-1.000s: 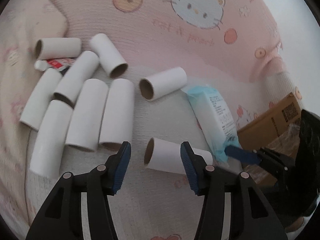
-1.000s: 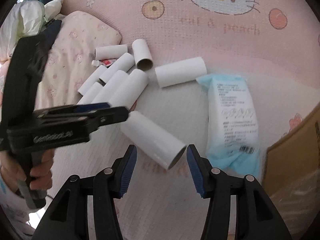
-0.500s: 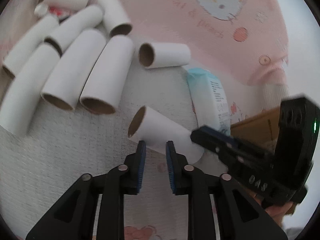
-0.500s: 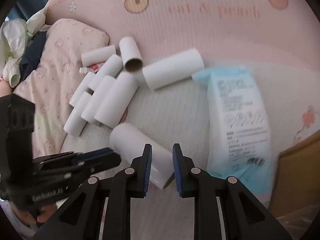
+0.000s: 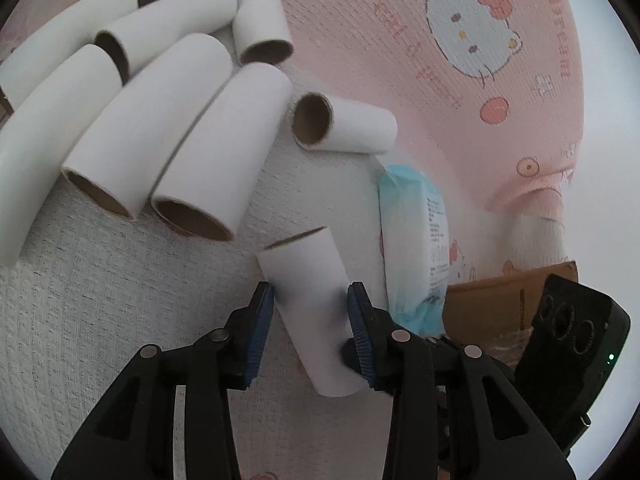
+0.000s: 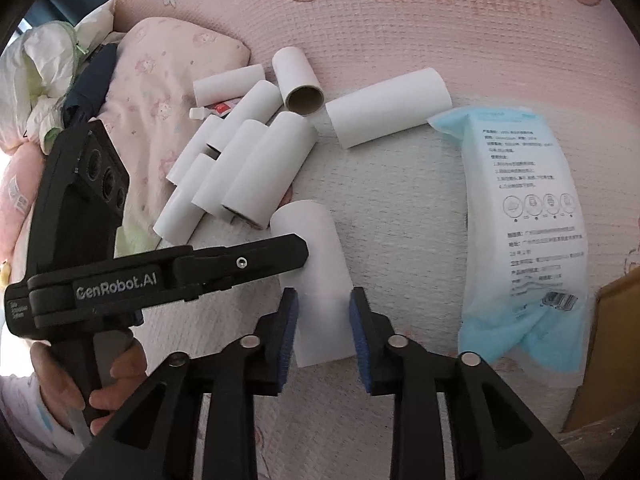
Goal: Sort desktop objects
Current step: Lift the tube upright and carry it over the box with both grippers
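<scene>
A loose white paper roll (image 5: pixel 308 304) lies on the white cloth, apart from the others. My left gripper (image 5: pixel 313 307) has its blue pads against both sides of it. My right gripper (image 6: pixel 323 320) closes on the same roll (image 6: pixel 316 280) from its other end. The left gripper body (image 6: pixel 168 276) crosses the right wrist view. A heap of several white rolls (image 5: pixel 160 128) lies at the upper left, also in the right wrist view (image 6: pixel 248 160). One more roll (image 5: pixel 344 128) lies alone. A blue tissue pack (image 5: pixel 412 240) lies to the right, also in the right wrist view (image 6: pixel 528 220).
A brown cardboard box (image 5: pixel 496 300) stands at the right edge. A small tube with a white cap (image 6: pixel 212 110) lies under the heap. A pink Hello Kitty blanket (image 5: pixel 460 40) covers the back. A pink pillow (image 6: pixel 168 80) and bunched clothes (image 6: pixel 48 72) lie left.
Both grippers went from open, to nearly closed just short of the roll, to gripping it from opposite ends. The roll has turned lengthwise toward the cameras.
</scene>
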The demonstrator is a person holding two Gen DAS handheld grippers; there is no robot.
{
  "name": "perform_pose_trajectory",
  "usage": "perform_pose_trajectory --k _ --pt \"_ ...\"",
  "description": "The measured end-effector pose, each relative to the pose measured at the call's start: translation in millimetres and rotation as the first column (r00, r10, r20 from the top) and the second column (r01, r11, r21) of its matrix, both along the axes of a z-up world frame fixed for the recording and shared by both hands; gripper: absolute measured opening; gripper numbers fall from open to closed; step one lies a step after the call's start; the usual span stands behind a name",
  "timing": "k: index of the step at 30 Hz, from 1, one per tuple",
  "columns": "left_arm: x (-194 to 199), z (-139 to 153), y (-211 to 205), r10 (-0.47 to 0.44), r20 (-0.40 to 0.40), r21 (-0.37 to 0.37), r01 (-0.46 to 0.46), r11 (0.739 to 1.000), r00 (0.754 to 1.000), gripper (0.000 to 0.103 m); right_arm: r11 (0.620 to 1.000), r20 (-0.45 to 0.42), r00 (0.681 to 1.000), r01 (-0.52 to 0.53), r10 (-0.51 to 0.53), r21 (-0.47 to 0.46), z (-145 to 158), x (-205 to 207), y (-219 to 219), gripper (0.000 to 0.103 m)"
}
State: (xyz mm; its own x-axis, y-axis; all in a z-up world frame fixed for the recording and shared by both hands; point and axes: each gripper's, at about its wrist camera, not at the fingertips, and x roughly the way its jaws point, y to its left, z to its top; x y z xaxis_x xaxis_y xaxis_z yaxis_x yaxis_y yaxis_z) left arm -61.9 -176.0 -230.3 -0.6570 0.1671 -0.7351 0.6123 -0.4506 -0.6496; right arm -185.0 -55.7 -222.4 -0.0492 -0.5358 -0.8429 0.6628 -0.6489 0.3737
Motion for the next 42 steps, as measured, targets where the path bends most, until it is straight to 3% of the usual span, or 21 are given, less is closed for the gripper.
perform_pose_trajectory --k 3,8,13,17,23,26,30,32,37,42 --pt "0 -1 2 0.004 -0.004 0.008 -0.004 1.000 1.000 0.041 1.000 0.022 1.000 -0.010 0.010 0.008 -6 1 -2 0.035" --pt "0 -5 1 0.011 -0.013 0.048 -0.011 0.999 1.000 0.042 1.000 0.030 1.000 0.009 -0.008 -0.017 -8 1 2 0.035" --pt "-6 -9 5 -0.044 -0.006 0.035 0.044 0.998 0.999 0.048 1.000 0.041 0.999 0.005 -0.004 -0.020 -9 -1 2 0.035" --pt "-7 -12 8 -0.019 -0.007 0.044 0.019 0.999 1.000 0.049 0.998 0.052 0.998 0.029 -0.027 -0.049 -11 0 6 0.035" --pt "-8 10 24 -0.069 -0.024 -0.056 0.068 0.996 0.997 0.048 0.999 0.017 0.999 0.036 -0.036 -0.027 -1 9 8 0.034" --pt "-6 39 36 -0.077 -0.081 -0.137 0.065 0.988 0.994 0.047 0.999 -0.088 0.996 0.030 -0.031 -0.015 22 24 12 0.033" --pt "-14 84 54 -0.130 -0.151 -0.278 0.084 0.957 0.980 0.047 0.998 -0.267 0.962 0.050 -0.056 -0.027 65 41 23 0.032" --pt "-19 107 60 -0.161 -0.191 -0.311 0.096 0.946 0.968 0.047 0.996 -0.310 0.946 0.078 -0.090 -0.053 84 42 31 0.032" --pt "-34 153 72 -0.204 -0.301 -0.295 0.113 0.949 0.931 0.047 0.976 -0.408 0.888 0.169 -0.212 -0.141 139 43 63 0.031" --pt "-53 199 99 -0.272 -0.369 -0.345 0.141 0.928 0.889 0.047 0.959 -0.514 0.811 0.210 -0.278 -0.188 185 48 88 0.031"
